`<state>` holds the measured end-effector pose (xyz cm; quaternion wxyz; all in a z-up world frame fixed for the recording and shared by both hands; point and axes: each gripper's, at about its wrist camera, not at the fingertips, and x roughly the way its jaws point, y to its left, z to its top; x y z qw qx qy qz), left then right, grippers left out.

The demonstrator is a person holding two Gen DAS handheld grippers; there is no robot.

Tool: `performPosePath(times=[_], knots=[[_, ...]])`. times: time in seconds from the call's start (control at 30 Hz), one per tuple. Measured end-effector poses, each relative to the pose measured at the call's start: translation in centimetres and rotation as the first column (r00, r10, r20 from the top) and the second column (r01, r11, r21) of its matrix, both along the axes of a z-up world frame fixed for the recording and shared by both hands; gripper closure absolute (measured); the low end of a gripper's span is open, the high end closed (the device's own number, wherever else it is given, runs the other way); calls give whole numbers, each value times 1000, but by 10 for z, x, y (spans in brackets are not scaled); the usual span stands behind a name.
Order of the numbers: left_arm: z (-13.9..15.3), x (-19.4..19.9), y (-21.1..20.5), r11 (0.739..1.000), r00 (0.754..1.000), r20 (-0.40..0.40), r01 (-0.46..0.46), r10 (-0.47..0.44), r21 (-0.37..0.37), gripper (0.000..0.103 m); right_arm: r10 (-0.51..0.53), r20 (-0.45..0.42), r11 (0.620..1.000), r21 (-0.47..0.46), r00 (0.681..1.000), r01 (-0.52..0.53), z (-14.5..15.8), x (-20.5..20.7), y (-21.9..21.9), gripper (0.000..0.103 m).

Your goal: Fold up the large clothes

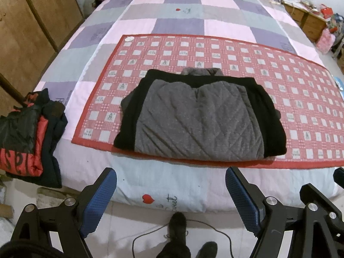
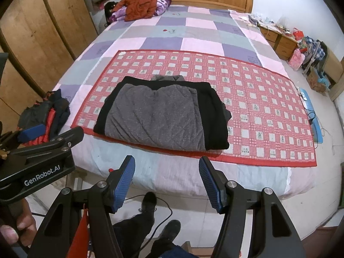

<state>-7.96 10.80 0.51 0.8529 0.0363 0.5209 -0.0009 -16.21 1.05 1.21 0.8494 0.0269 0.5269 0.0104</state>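
A grey quilted jacket with black sides lies folded into a compact rectangle on a red checked mat on the bed; it also shows in the right wrist view. My left gripper is open and empty, held back over the bed's near edge in front of the jacket. My right gripper is open and empty, also short of the jacket. The left gripper's body shows at the left of the right wrist view.
A folded red and black jacket lies at the bed's near left corner. An orange garment lies by the headboard. Wooden wardrobes stand on the left, cluttered drawers on the right. The person's shoes and a cable are on the floor below.
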Motion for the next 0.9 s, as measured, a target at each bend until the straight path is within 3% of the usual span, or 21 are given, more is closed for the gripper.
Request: performPosePath(times=[0.9], knots=[[-6, -10, -24, 1000, 1000, -6, 10, -10, 1, 17, -6, -9, 1000, 14, 1000, 6, -2, -6, -11, 38]])
